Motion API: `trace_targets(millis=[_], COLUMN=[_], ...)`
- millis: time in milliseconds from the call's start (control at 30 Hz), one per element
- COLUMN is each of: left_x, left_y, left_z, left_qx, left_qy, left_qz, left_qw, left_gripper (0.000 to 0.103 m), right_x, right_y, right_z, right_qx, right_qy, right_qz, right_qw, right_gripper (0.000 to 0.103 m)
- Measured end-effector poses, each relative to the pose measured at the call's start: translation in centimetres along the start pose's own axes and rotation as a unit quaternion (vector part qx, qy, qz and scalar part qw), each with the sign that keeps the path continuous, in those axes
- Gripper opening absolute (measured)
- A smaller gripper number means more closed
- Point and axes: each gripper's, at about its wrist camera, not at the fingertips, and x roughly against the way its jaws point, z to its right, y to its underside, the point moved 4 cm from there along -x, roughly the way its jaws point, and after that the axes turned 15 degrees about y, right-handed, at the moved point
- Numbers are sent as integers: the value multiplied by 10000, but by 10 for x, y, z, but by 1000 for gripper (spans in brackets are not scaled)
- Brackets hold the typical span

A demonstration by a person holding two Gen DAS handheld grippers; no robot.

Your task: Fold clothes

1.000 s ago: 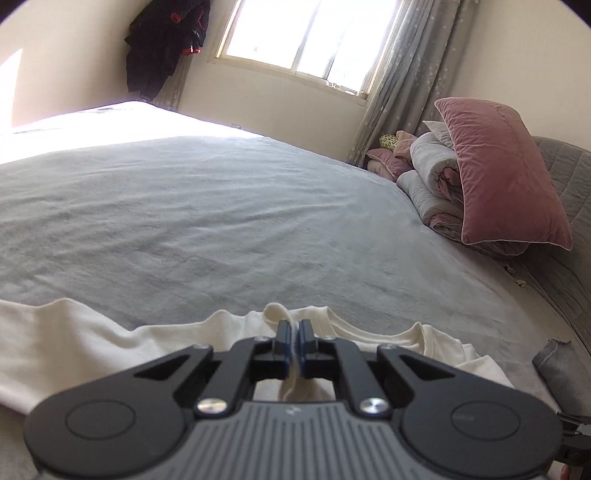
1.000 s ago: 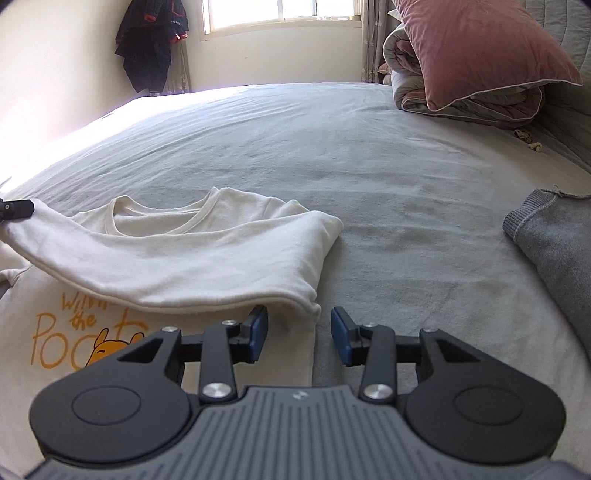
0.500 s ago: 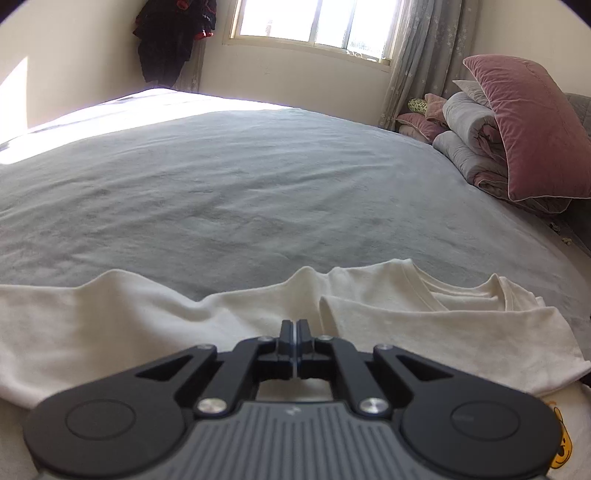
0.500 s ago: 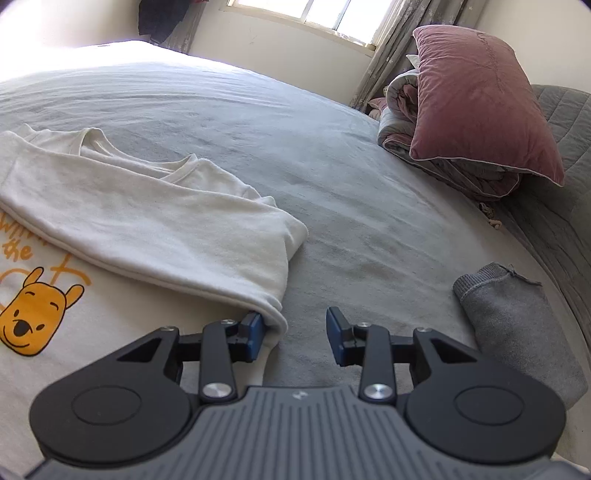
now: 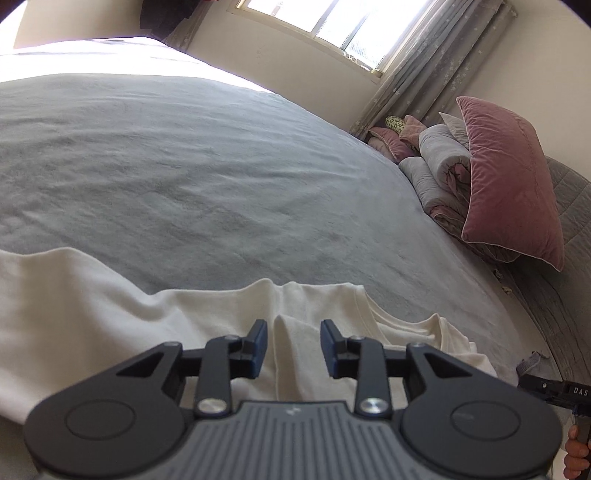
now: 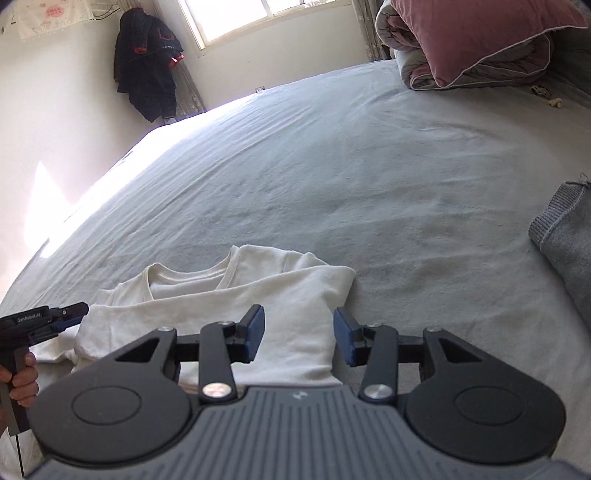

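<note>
While sunlight from the window (image 5: 325, 22) washes the far edge pale, the bed (image 5: 192, 166) fills both views – a wide grey cover, softly rumpled, running up to cream walls. Beside the window hangs a grey patterned curtain (image 5: 417, 74), and a dark jacket (image 6: 146, 70) hangs against the wall in the corner. At the head of the bed a pink pillow (image 5: 506, 181) leans on a rolled grey and pink quilt (image 5: 436, 166). A grey knitted garment (image 6: 569, 251) lies on the cover off to the right, well apart from the shirt.

Nearest the cameras lies the cream shirt (image 6: 229, 299), flat on the bed with its neckline facing the window and one sleeve folded across its chest.

Over the folded sleeve's end sits the left tool (image 5: 293, 345), whose jaws have just been opening; a ridge of cream fabric lies between the pads, which no longer press on it. Above the shirt's right edge, where the sleeve turns over, the right tool (image 6: 298, 341) has its jaws parted, the cloth under the gap but not pinched. In the right wrist view, a hand (image 6: 20, 380) grips the left tool's handle at the left edge.
</note>
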Motion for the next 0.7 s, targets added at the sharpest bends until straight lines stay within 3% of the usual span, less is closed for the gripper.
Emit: trace_targets(millis=[67, 100, 200, 267, 333, 433, 500, 600, 700], left_x=[-4, -6, -8, -7, -5, -15, -19, -20, -3], left_y=[2, 3, 2, 1, 1, 6, 9, 10, 5], left_z=[1, 2, 9, 14, 19, 20, 21, 24, 31], left_qx=[-59, -102, -350, -557, -808, -1247, -1379, -1535, -1504], left_qy=[-81, -127, -249, -287, -367, -718, -857, -1019, -990], left_qz=[-44, -53, 23, 128, 265, 195, 93, -8, 196], left_qw=[9999, 9999, 9991, 9979, 9957, 9894, 9867, 9829, 9835], left_gripper=[21, 8, 1, 1, 1, 1, 2, 7, 8], right_x=[-22, -33, -53, -57, -49, -43, -49, -44, -23], right_y=[-3, -4, -4, -4, -4, 0, 5, 5, 3], right_z=[8, 14, 27, 30, 23, 15, 9, 3, 0], right_qx=[-308, -486, -1237, -1546, -1310, -913, -673, -383, -53], right_qy=[67, 108, -84, -333, -222, 220, 406, 554, 560], right_qz=[-115, -168, -186, -178, 157, 461, 409, 404, 544], right_qw=[9994, 9986, 9921, 9873, 9910, 9945, 9961, 9969, 9969], right_gripper=[46, 46, 42, 13, 7, 7, 7, 16, 18])
